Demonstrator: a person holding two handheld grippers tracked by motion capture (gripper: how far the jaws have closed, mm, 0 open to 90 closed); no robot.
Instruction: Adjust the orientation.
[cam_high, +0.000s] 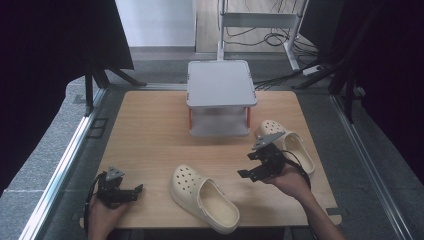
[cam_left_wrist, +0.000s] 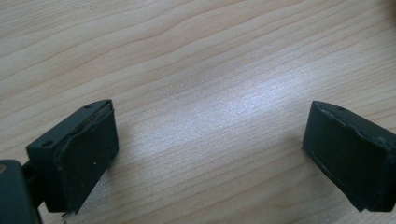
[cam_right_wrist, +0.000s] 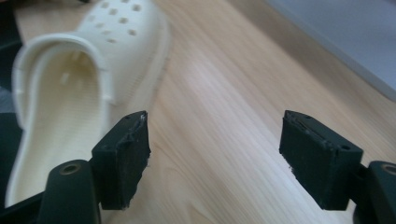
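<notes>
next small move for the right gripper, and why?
Probably swing the right gripper toward the near clog and line its jaws up on the heel rim. Its jaws stand open with only bare table between them, and that clog lies loose between the two hands, toe toward the grey shelf. The other clog lies behind the right gripper. The left gripper is open too, apart from both.

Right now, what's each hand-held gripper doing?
Left hand-held gripper: open, nothing between the jaws.
Right hand-held gripper: open, nothing held, clog beside it.

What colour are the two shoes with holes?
Cream shoes, clearest in the high view.
</notes>
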